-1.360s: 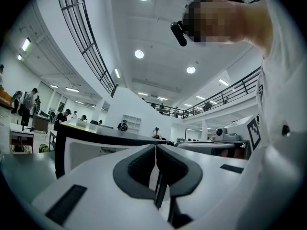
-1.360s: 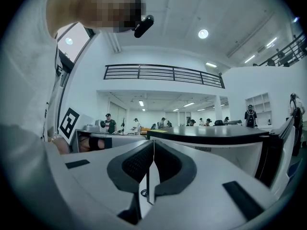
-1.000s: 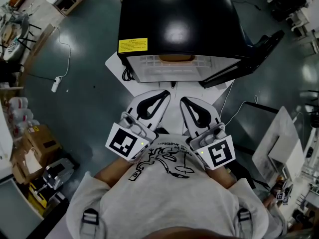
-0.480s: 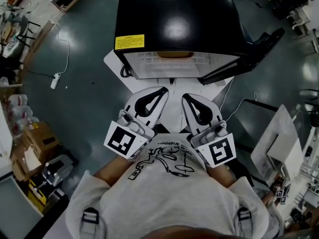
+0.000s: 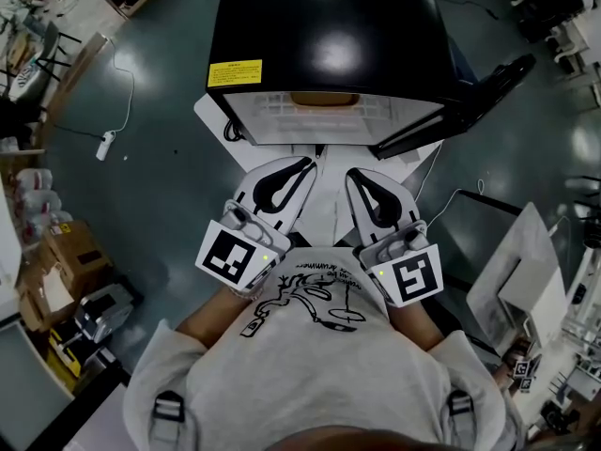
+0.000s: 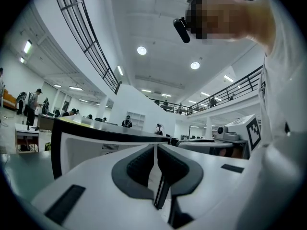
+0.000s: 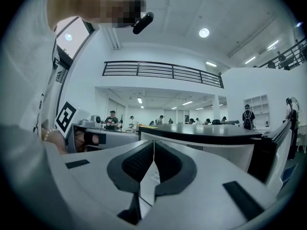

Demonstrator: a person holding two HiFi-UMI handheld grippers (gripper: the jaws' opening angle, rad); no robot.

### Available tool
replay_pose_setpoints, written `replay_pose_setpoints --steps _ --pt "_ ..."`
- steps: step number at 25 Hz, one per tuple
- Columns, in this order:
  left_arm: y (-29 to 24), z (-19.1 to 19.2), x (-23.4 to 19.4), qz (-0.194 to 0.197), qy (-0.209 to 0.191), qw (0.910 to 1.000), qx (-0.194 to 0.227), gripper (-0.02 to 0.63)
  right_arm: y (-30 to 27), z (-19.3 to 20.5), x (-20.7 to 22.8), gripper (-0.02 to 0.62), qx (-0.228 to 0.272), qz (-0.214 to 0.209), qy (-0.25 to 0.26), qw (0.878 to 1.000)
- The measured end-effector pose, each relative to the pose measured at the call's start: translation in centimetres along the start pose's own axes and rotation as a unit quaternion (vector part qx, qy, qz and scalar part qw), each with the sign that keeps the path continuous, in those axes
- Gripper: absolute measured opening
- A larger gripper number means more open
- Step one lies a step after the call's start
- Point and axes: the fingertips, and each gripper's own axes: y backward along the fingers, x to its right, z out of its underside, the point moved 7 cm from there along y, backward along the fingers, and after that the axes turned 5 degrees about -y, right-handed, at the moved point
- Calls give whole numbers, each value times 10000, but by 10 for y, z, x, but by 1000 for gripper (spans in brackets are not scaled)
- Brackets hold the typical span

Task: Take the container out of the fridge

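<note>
1. The fridge is a low black box on a white base on the floor. Its door is swung open to the right.
2. The container is inside the fridge. It shows only as an orange-brown strip at the middle of the open front, just under the top edge and behind the white shelf front.
3. A yellow label sits at the front left corner of the fridge top.
4. The left gripper is held close to the person's chest, pointing at the open front and well short of it. Its jaws have just eased apart by a hair and stand almost together, with nothing between them.
5. The right gripper is beside it, also aimed at the fridge and apart from it. Its jaws are pressed together and empty.
6. Neither gripper touches the fridge or the container.
7. Cardboard boxes lie on the floor at the far left.
</note>
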Motion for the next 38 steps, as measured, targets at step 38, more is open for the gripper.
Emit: replay_pose_setpoints --steps 38 --pt "-47 43 -41 -531 199 9967 -574 82 -39 53 64 77 -969 45 -17 9953"
